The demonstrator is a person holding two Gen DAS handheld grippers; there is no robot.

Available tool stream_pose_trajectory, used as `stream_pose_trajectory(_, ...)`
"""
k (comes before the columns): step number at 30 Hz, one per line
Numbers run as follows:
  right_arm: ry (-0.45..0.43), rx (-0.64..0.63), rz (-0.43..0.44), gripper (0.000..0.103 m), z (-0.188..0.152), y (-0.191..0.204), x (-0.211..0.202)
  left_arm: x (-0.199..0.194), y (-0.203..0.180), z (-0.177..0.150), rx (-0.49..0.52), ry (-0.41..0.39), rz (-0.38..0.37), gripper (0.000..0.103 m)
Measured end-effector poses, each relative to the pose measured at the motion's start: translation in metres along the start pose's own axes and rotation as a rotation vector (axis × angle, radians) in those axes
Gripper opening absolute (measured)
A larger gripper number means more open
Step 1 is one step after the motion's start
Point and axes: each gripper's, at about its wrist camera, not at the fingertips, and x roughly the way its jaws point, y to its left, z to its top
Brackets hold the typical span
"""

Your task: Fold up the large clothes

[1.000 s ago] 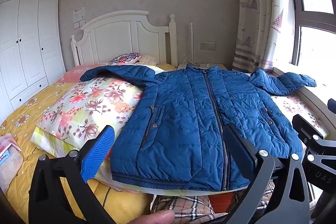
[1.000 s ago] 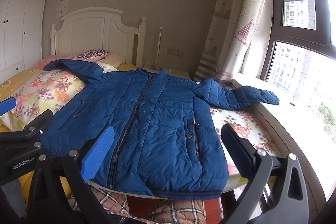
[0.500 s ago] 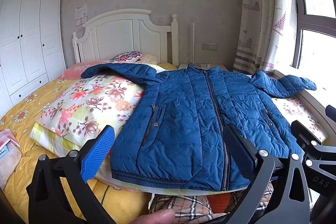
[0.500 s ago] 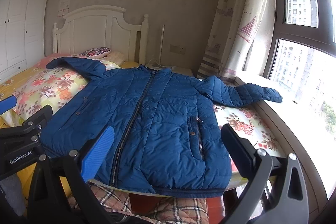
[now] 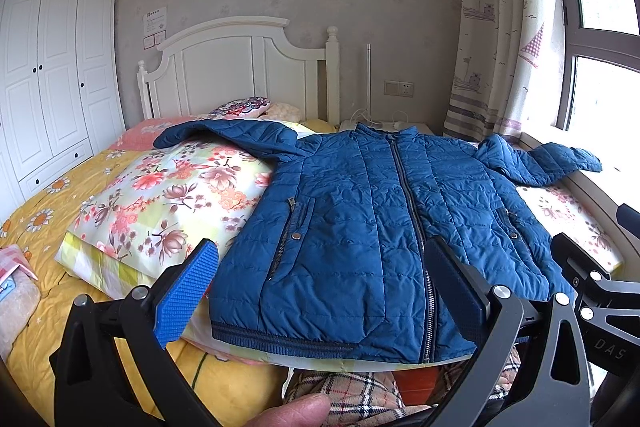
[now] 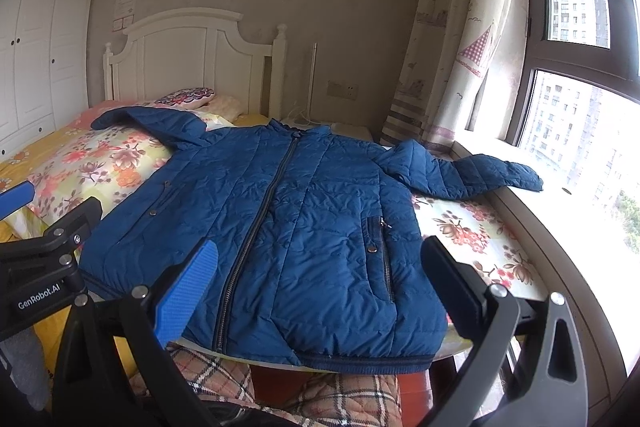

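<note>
A blue quilted jacket lies flat and zipped, front up, on the bed, sleeves spread out to both sides. It also shows in the right wrist view. My left gripper is open and empty, held above the jacket's bottom hem on its left half. My right gripper is open and empty above the hem on the right half. The left sleeve rests on a floral pillow; the right sleeve reaches onto the window sill.
A floral pillow lies left of the jacket on the yellow bedspread. White headboard and wardrobe stand behind. A curtain and window sill run along the right. Plaid fabric lies below the hem.
Both grippers have risen slightly and tilted, so the jacket sits a little lower in each view. The jacket has not moved. Both stay open.
</note>
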Motion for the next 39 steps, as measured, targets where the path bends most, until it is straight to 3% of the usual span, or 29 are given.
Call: stream_pose_trajectory(39,0.024,0.011,0.035,0.101,-0.0038,0.0007,0.0051,0.0006,-0.0017,-0.0041,-0.007,0.007,-0.005,0.099)
